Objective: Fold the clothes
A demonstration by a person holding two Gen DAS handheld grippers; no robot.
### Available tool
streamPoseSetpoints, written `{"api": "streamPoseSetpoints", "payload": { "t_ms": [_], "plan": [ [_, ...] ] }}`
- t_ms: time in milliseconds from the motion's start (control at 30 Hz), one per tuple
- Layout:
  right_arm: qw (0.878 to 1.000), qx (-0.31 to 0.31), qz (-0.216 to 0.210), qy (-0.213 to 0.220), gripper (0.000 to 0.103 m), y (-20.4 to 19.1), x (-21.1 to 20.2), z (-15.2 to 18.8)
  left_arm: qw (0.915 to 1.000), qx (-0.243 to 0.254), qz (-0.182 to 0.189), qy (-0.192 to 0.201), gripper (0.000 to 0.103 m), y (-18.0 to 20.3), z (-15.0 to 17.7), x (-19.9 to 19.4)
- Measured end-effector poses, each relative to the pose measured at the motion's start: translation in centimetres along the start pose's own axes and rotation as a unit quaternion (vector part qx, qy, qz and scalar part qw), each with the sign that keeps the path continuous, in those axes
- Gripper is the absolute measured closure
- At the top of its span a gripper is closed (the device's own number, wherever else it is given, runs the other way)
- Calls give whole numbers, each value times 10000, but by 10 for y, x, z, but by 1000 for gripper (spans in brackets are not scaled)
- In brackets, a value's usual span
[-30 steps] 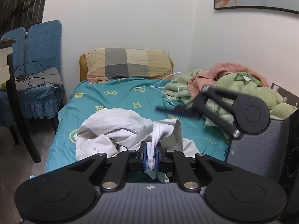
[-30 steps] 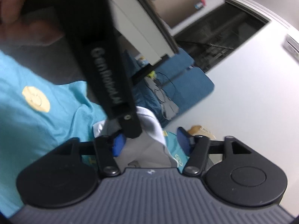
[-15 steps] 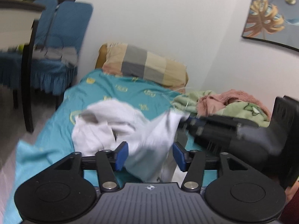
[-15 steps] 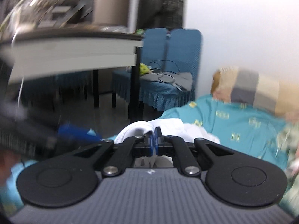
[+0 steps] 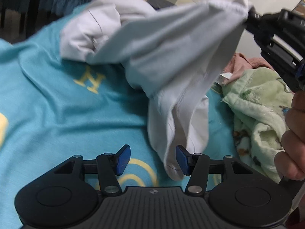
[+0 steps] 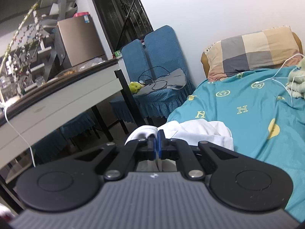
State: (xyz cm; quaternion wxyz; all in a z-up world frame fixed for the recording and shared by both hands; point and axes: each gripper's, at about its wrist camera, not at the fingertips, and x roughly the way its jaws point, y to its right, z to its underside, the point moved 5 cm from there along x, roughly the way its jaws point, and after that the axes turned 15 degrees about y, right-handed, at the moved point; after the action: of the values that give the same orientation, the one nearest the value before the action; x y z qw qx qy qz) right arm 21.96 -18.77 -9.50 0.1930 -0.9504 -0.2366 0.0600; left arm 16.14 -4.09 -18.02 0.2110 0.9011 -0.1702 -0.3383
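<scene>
Since a second ago the white garment (image 5: 164,43) has passed between hands: the left hand-held gripper (image 5: 152,158) has let go and dropped toward the bed (image 5: 57,105), while the right hand-held gripper (image 6: 156,145) has clamped shut on a bunched corner and lifted it. The left jaws stand about half apart and are closing slightly, a hanging tail of cloth between them, not pinched. Most of the garment lies crumpled on the teal sheet. Folding has barely begun: it must first be spread flat.
</scene>
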Motion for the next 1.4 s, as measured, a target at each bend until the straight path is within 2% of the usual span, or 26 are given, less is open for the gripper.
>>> {"api": "streamPoseSetpoints", "payload": {
  "t_ms": [167,233,367,400,567,733,867,933,1033,1100,1200,1300,1400],
  "plan": [
    [9996,236,57,126,97,5,-4,-2,9997,13,252,-10,49,16,16,8],
    [9990,400,108,181,97,10,-4,-2,9993,-4,362,-19,53,22,21,9],
    [9964,709,229,399,96,22,-9,-5,9986,-50,484,-226,88,29,27,13],
    [9954,797,251,467,96,25,-10,-7,9983,-61,503,-284,92,30,28,14],
    [9917,967,536,661,97,39,-15,-9,9982,-212,498,-239,98,29,20,10],
    [9847,1073,1003,933,97,56,-23,-11,9983,-406,330,263,99,21,-14,-23],
    [9720,1346,1542,1150,97,76,-39,-13,9942,-258,119,1040,100,10,-58,-71],
    [9633,1700,1738,1142,97,86,-51,-9,9908,-81,60,1353,100,10,-81,-95],
    [9522,2388,1749,754,97,96,-65,5,9869,102,75,1607,100,8,-105,-127],
    [9491,2619,1733,249,96,95,-72,22,9882,419,-73,1474,100,9,-102,-132],
    [9578,1909,2071,-575,96,82,-77,42,9902,728,-428,1110,100,2,-83,-126],
    [9576,1376,2240,-1182,95,73,-77,60,9912,862,-731,684,100,-18,-65,-114],
    [9598,1390,2109,-1221,95,66,-78,61,9913,895,-837,485,99,-29,-54,-107]
  ]
}}
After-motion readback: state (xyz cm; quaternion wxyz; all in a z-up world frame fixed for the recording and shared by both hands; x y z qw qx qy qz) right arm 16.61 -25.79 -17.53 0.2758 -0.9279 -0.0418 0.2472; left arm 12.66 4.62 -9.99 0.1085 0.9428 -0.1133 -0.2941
